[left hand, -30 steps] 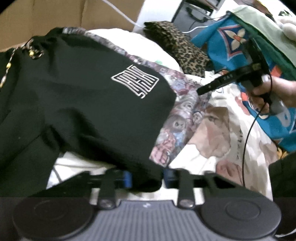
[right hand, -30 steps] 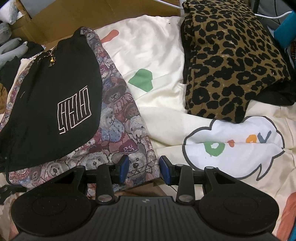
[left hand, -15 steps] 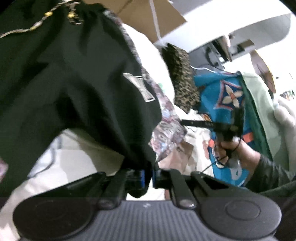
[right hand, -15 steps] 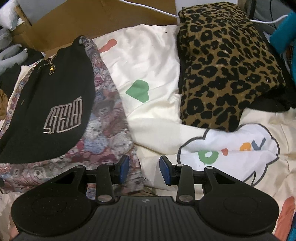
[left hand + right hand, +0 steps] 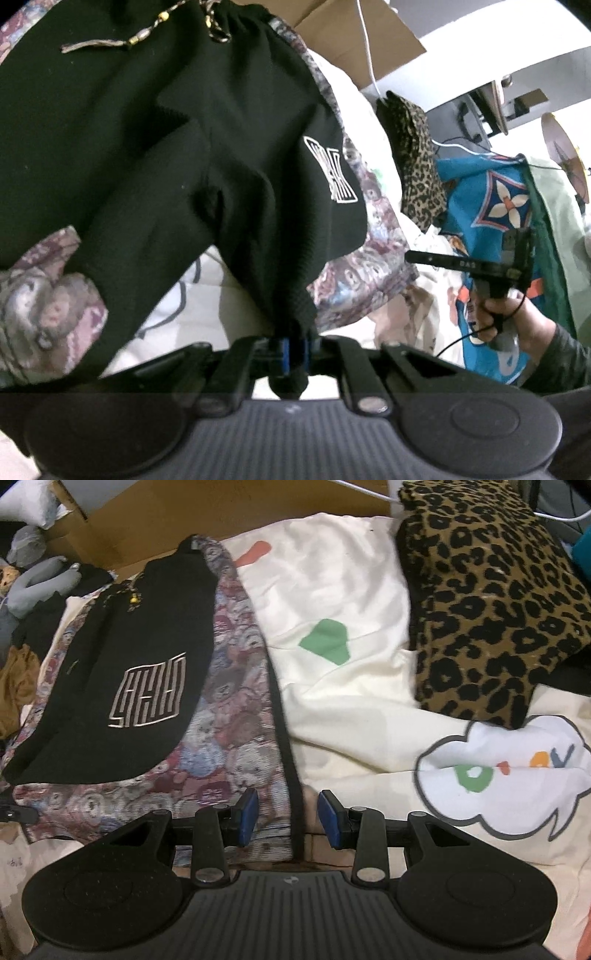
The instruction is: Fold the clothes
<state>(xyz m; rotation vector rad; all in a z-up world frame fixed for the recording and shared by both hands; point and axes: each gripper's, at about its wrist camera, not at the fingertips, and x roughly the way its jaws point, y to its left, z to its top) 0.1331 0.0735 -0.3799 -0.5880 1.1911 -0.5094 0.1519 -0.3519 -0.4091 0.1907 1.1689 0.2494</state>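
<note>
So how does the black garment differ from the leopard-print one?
The black garment is plain with a pale line emblem; the leopard-print one is spotted all over. The black garment is pinched by the left gripper and pulled up; the leopard-print one lies folded, untouched. Both are on the cream bedding.

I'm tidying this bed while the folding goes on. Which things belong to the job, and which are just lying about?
In the job: black shorts, pinched by the left gripper; bear-print garment beneath; open right gripper.

Lying about: leopard-print cloth, cartoon bedsheet, cardboard, blue cloth.

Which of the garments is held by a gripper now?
The black garment: the left gripper pinches its hem. The bear-print and leopard ones lie free.
</note>
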